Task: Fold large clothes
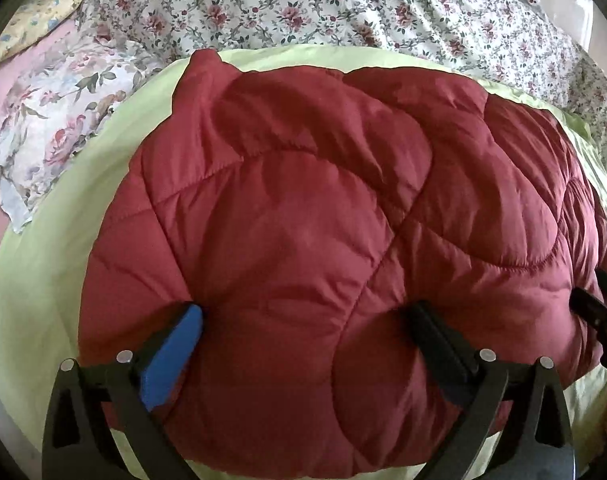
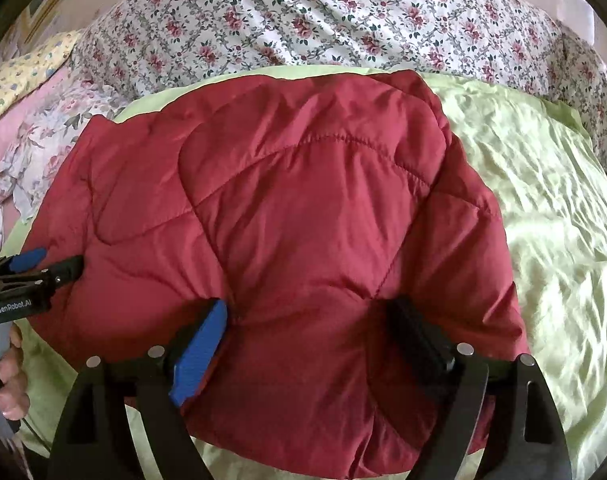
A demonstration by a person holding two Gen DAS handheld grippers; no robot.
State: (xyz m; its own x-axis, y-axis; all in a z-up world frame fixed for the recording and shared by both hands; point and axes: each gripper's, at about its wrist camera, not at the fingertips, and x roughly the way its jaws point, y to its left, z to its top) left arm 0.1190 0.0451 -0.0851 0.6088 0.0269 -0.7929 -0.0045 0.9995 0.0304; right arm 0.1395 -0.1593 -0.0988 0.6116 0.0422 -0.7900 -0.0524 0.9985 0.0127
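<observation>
A dark red quilted puffer jacket (image 1: 311,208) lies folded in a thick bundle on a light green sheet (image 1: 35,280). It also shows in the right wrist view (image 2: 303,208). My left gripper (image 1: 303,312) is open, its fingers spread wide and pressed into the jacket's near edge. My right gripper (image 2: 307,308) is open too, its fingers set against the jacket's near edge further right. The right gripper shows at the far right of the left wrist view (image 1: 595,316). The left gripper shows at the far left of the right wrist view (image 2: 43,268).
A floral bedsheet (image 1: 343,4) covers the bed behind. A crumpled floral cloth (image 1: 55,120) and a pink and yellow pillow (image 1: 35,16) lie at the left. Wrinkled green sheet (image 2: 543,200) spreads to the right of the jacket.
</observation>
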